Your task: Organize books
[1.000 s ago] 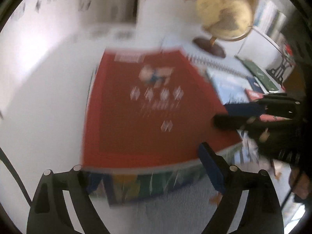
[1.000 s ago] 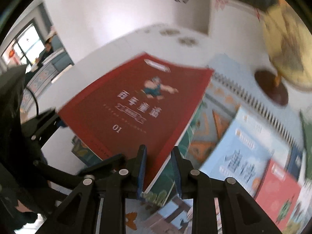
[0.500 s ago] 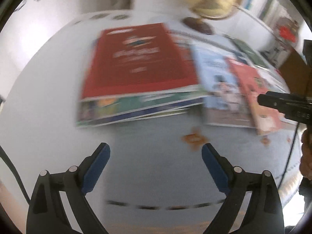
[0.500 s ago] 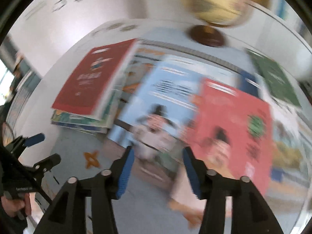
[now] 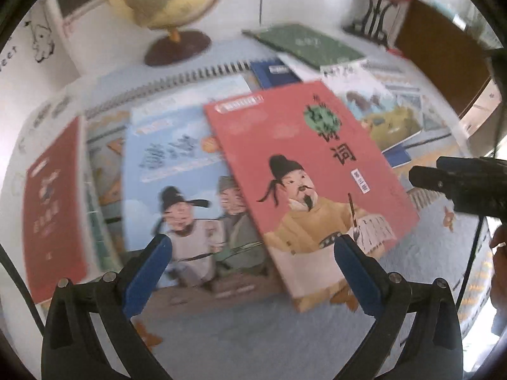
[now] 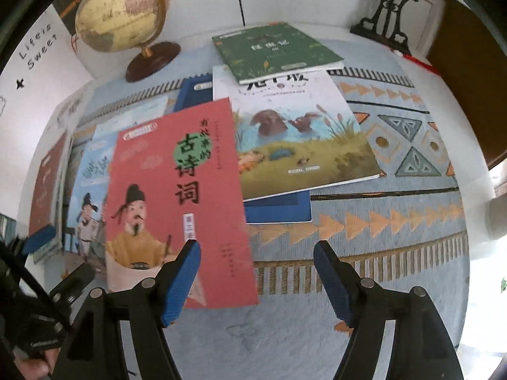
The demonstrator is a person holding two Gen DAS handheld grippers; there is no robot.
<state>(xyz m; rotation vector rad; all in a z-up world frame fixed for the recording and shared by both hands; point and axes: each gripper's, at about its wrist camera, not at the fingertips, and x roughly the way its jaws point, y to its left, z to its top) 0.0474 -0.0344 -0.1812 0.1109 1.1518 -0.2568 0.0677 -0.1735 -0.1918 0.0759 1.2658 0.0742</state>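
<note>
Right wrist view: the right gripper (image 6: 256,272) hangs low in the frame, its jaws opening with nothing between them, over the lower right edge of the pink book (image 6: 177,196), which I'd judge is next for stacking. The left gripper (image 5: 253,269), jaws opening and empty, hovers over the same book's lower edge. It overlaps the blue book (image 6: 90,190) at left, the red book (image 6: 47,186) lies beyond, and a globe (image 6: 120,9) stands upper left.

The dark red book (image 5: 54,209) at the left is blurred, its title unreadable. The blue book (image 6: 279,210) lies mostly hidden under others.
</note>
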